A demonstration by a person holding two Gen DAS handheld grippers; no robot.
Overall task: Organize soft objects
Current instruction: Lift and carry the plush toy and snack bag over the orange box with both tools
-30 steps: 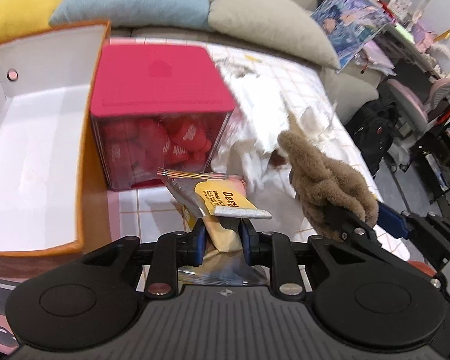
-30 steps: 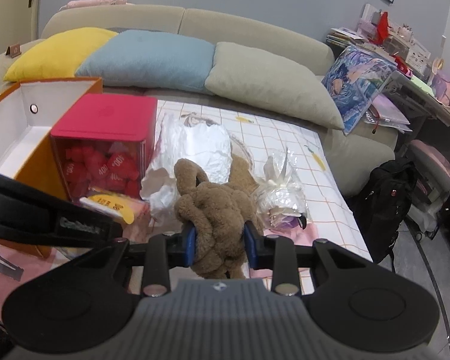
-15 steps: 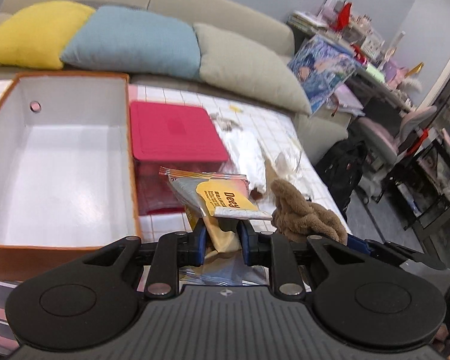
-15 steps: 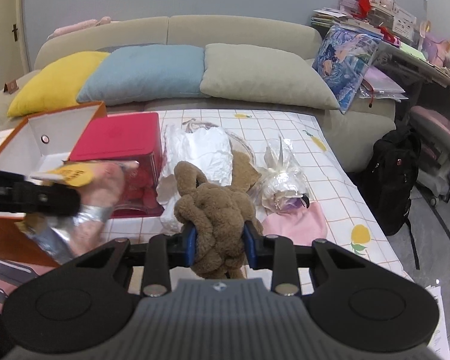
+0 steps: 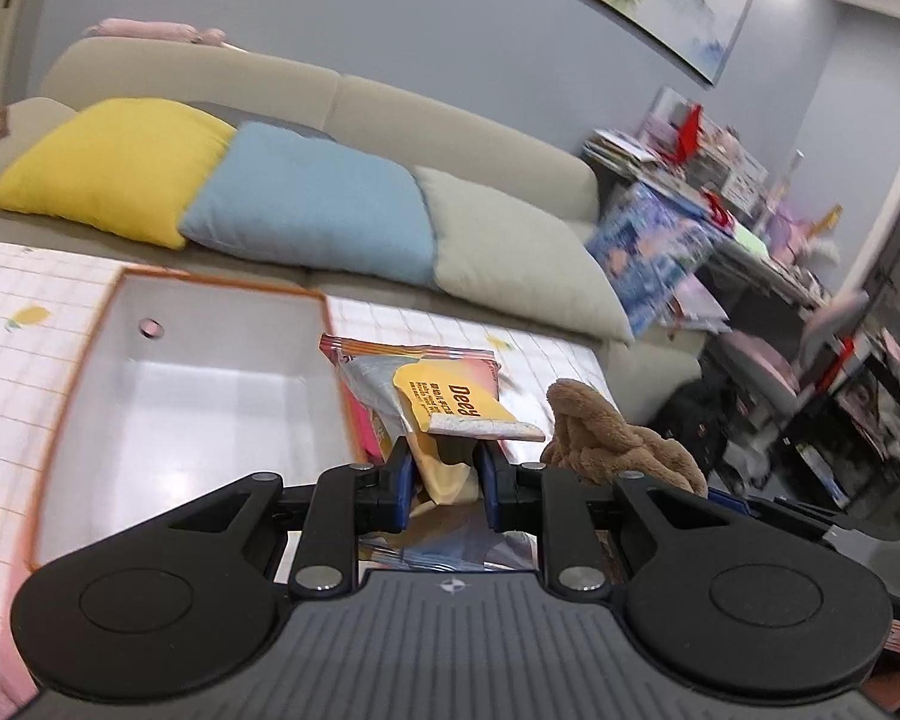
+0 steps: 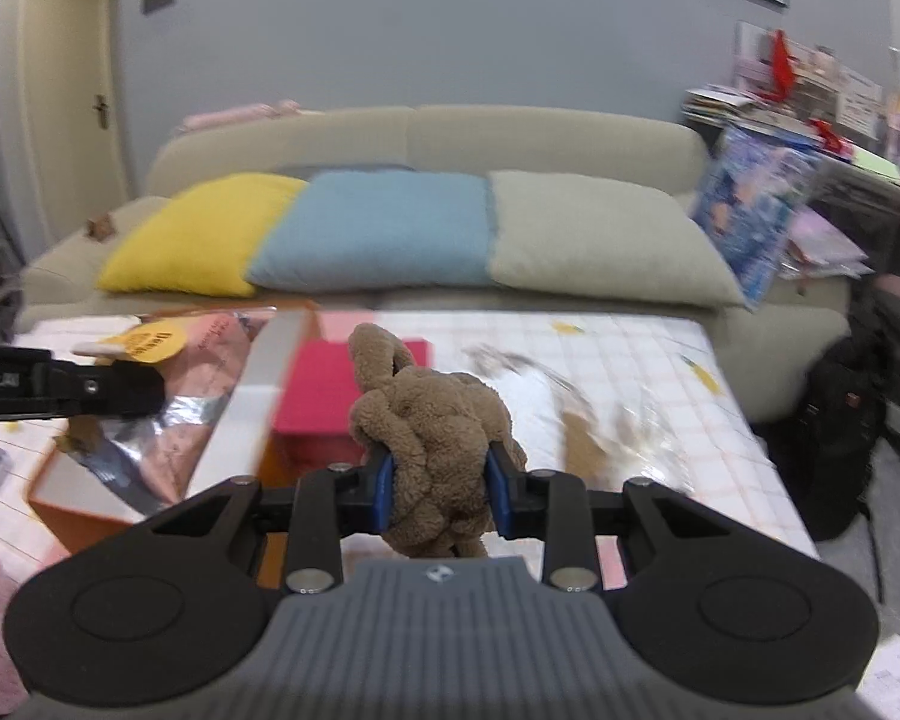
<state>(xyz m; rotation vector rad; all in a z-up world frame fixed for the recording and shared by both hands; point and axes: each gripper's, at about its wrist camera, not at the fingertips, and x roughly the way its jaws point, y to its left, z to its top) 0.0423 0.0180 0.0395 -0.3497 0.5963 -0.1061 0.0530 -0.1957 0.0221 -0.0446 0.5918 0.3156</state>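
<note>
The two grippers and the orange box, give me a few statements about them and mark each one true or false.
1. The left gripper is shut on a snack packet. True.
2. The right gripper is open and holds nothing. False: it is shut on a brown plush toy.
3. The orange box already holds the plush toy. False: its white inside shows nothing in it.
4. Three cushions lie on the sofa, yellow, blue and beige. True.
5. The red-lidded box stands on the sofa. False: it stands on the table, beside the orange box.
</note>
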